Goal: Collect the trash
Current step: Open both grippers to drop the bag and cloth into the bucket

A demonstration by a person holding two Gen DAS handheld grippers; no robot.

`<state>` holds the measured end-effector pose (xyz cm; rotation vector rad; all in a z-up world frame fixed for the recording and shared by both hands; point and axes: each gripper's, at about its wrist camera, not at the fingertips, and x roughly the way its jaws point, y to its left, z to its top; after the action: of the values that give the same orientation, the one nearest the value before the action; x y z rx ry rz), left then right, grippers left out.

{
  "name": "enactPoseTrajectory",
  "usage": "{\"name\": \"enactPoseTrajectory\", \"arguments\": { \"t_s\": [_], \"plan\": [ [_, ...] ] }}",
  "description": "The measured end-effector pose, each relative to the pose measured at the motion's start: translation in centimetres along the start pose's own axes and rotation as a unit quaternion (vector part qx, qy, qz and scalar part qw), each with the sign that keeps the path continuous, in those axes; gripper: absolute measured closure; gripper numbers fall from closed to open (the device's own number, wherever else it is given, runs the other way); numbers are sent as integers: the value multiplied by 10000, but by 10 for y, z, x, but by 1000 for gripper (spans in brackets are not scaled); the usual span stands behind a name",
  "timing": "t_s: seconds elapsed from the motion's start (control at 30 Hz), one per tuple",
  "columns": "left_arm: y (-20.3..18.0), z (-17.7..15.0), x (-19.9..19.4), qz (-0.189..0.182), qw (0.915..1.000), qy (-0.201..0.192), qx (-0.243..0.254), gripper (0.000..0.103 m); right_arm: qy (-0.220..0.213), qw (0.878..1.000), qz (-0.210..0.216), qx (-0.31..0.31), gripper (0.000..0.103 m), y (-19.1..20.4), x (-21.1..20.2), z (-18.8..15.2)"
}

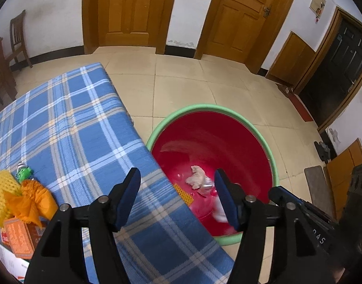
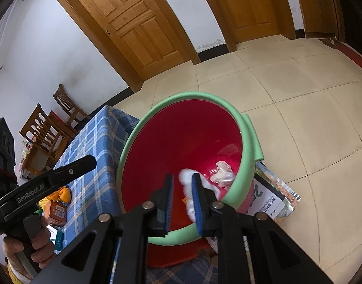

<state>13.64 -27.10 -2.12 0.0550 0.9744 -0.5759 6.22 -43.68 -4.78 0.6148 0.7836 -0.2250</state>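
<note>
1. Nearest, at six o'clock in the right wrist view, the right hand-held gripper (image 2: 182, 187) hangs over the red bin (image 2: 171, 142). Its jaws stand a little apart with nothing pressed between them. A blurred white wad (image 2: 191, 182) shows just past its blue pads (image 2: 197, 203), apparently let go and falling.

2. In the left wrist view, the left hand-held gripper (image 1: 177, 189) is released, its jaws wide with nothing between them. It hovers over the table (image 1: 74, 123) edge, with the bin beyond at one o'clock.

3. Judged from this, the step in hand is the drop into the bin, with both hand-held grippers emptied.

4. The next move likely calls for swinging back toward seven o'clock, where more items wait on the table, and closing gently on soft, light pieces.

5. Those items, at eight o'clock in the left wrist view: a yellow foam net (image 1: 2, 189), an orange bag (image 1: 34, 198), an orange carton (image 1: 17, 239) and a small green packet (image 1: 24, 171). All sit close together on the blue plaid cloth.

6. Farther in, the bin has a green rim (image 2: 248, 146). On its floor lie a crumpled pale tissue (image 1: 196, 177), a clear wrapper (image 1: 207, 187) and a yellow mesh piece (image 1: 183, 195).

7. A printed foil bag (image 2: 273, 196) lies on the floor beside the bin at four o'clock in the right wrist view.
</note>
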Motion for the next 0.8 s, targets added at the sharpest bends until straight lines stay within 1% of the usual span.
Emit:
{"name": "enactPoseTrajectory", "arguments": {
  "t_s": [0.2, 0.3, 0.43, 0.63, 0.8],
  "plan": [
    [14, -6, -19, 6, 9997, -79, -222, 38, -62, 10000, 35, -46, 73, 7, -5, -2],
    [20, -9, -29, 76, 9995, -117, -292, 36, -102, 9999, 82, -73, 70, 12, -9, -2],
    [30, -15, -45, 181, 9989, -224, -381, 36, -139, 9996, 181, -139, 66, 23, -15, -5],
    [53, -24, -69, 378, 9969, -373, -576, 36, -160, 9989, 309, -320, 62, 43, -24, -10],
    [76, -31, -85, 556, 9942, -479, -784, 36, -152, 9980, 400, -464, 61, 59, -27, -15]
  ]
}}
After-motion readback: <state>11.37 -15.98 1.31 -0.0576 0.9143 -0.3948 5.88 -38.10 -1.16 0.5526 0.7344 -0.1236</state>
